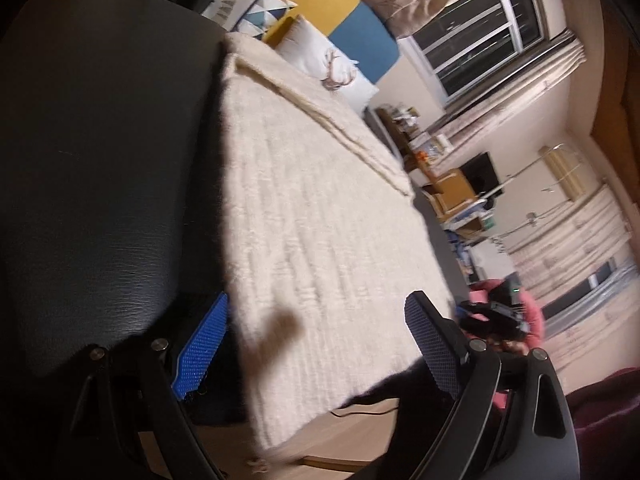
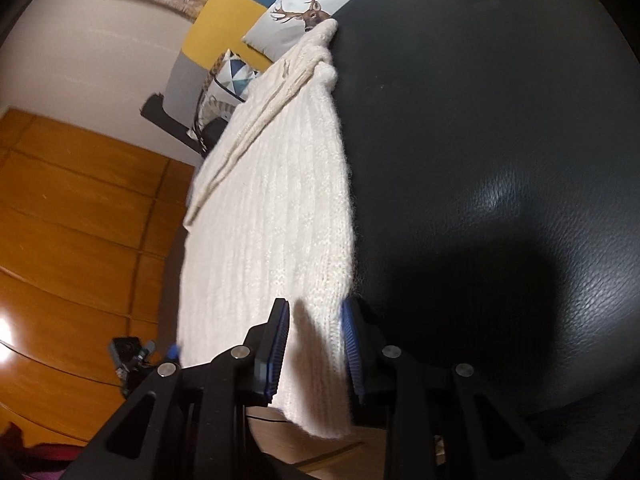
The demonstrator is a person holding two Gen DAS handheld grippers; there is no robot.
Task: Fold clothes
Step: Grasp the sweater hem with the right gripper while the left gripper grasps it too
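A cream knitted sweater (image 1: 320, 200) lies spread flat on a black leather surface (image 1: 100, 140). My left gripper (image 1: 320, 300) is open wide, its blue pads (image 1: 200, 352) standing either side of the sweater's near edge without touching it. In the right wrist view the sweater (image 2: 272, 220) runs away from me along the black leather surface (image 2: 480, 160). My right gripper (image 2: 314, 308) has the near corner between its jaws; the knit there looks slack and unpinched. The left wrist view also catches the right gripper (image 1: 492, 312), held by a person in a pink sleeve.
Pillows, one with a deer print (image 1: 332, 68), lie beyond the sweater against a yellow and blue headboard (image 1: 344, 12). A window (image 1: 480, 32) and a cluttered desk (image 1: 440, 176) are at the right. Orange wooden panels (image 2: 80, 220) fill the left of the right wrist view.
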